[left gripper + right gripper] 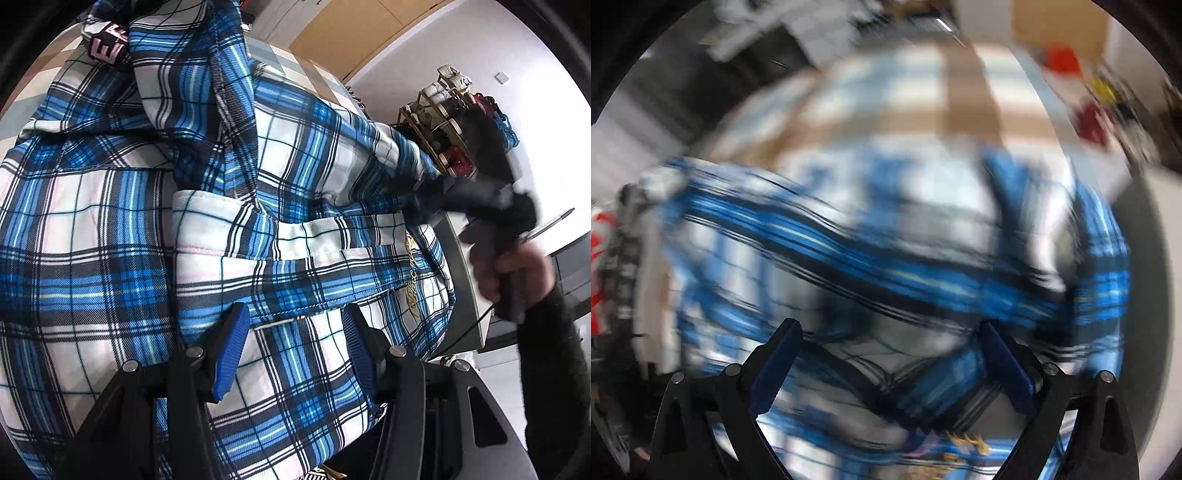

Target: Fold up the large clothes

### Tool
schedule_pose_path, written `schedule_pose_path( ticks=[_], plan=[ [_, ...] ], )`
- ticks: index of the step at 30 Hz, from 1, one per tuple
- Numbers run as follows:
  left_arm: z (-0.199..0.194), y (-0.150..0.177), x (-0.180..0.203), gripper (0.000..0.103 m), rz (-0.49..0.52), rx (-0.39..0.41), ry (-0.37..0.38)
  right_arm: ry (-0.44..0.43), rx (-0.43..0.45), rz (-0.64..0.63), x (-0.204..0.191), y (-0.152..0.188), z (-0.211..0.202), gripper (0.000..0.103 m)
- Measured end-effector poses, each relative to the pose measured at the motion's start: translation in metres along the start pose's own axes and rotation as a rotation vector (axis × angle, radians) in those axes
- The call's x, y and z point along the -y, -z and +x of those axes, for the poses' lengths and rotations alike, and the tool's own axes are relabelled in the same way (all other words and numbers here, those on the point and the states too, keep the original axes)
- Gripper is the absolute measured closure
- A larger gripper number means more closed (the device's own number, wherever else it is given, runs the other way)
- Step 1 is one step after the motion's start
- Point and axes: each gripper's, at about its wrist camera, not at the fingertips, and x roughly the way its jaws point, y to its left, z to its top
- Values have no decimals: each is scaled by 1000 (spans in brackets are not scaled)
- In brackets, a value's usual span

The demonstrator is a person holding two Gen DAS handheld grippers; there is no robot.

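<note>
A plaid shirt [295, 229] in blue, white and black, with thin pale pink lines, is shown crumpled in loose folds over a checked surface. A white-edged band with topstitching is seen crossing its middle. Gold script embroidery is visible near the right edge, and a black patch with pink letters at the upper left. In the right wrist view the shirt [886, 240] is blurred.
</note>
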Motion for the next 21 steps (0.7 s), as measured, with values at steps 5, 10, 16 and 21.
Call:
schedule_pose_path(
  ticks=[5, 10, 16, 21],
  plan=[
    [-7, 2, -2, 56, 3, 3, 13, 278, 66, -196, -17, 26, 10, 4],
    [-15, 5, 0, 56, 4, 21, 10, 342, 83, -297, -49, 15, -16, 4],
    [-61, 13, -1, 56, 28, 137, 45, 6, 206, -214, -105, -26, -82, 1],
    [-118, 13, -21, 56, 18, 320, -4, 29, 179, -241, -171, -69, -54, 0]
  ],
)
